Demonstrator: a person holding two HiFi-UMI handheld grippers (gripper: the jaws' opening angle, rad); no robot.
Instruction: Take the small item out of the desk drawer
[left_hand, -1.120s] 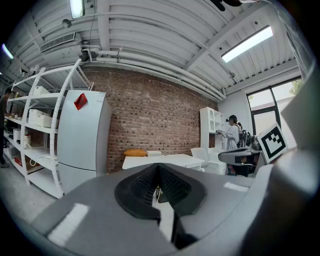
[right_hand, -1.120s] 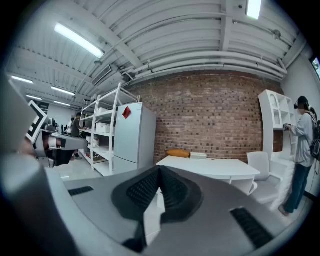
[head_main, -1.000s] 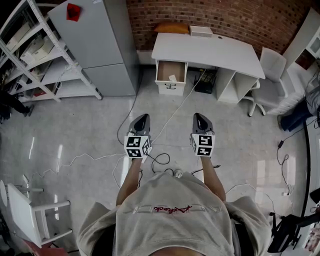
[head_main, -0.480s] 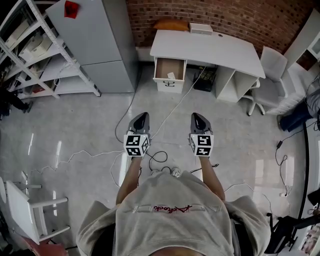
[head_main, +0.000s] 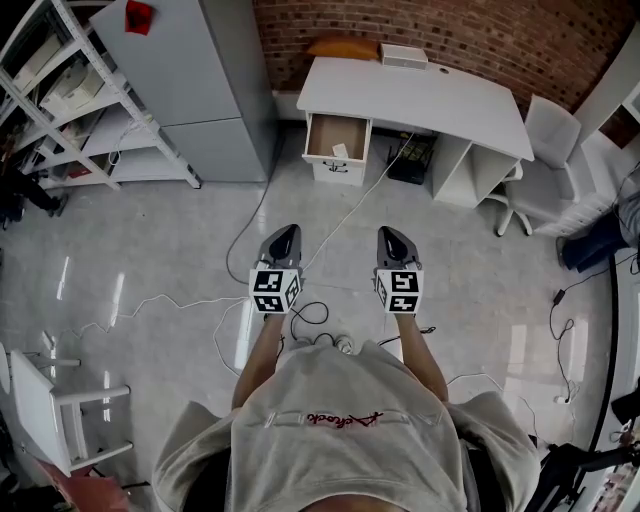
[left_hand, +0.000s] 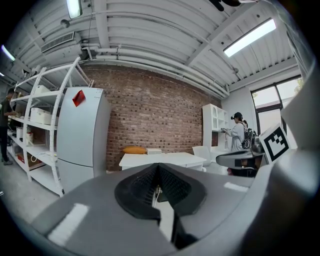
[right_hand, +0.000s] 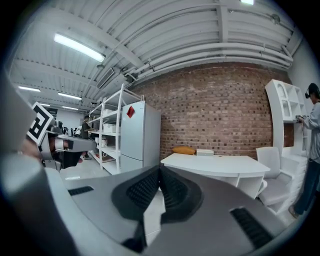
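Both hands empty: left gripper (head_main: 287, 232) and right gripper (head_main: 388, 233) each have jaws pressed together tip to tip with nothing between them, and both gripper views agree. They're held out side by side over bare floor (head_main: 170, 250), pointing roughly level at the desk (head_main: 420, 100) against the brick wall. The drawer (head_main: 338, 138) sits at the desk's left end, already pulled open, with the small item (head_main: 338, 151) lying pale on its bottom near the front wall, about mid-width. I can't make out its shape or long axis from here, it's too small. Key relation: the drawer is straight ahead and well apart from both grippers, and its line falls almost midway between the two, so neither hand has a real advantage in reach. My read is that this is the approach phase and nothing has been grasped. The next move needs the person to close that gap, open one set of jaws, and come down into the drawer from above or over its front — a level entry would meet the front panel. A cable (head_main: 350, 215) trails across the floor from the desk toward the person's feet, a trip or snag risk on the way in.
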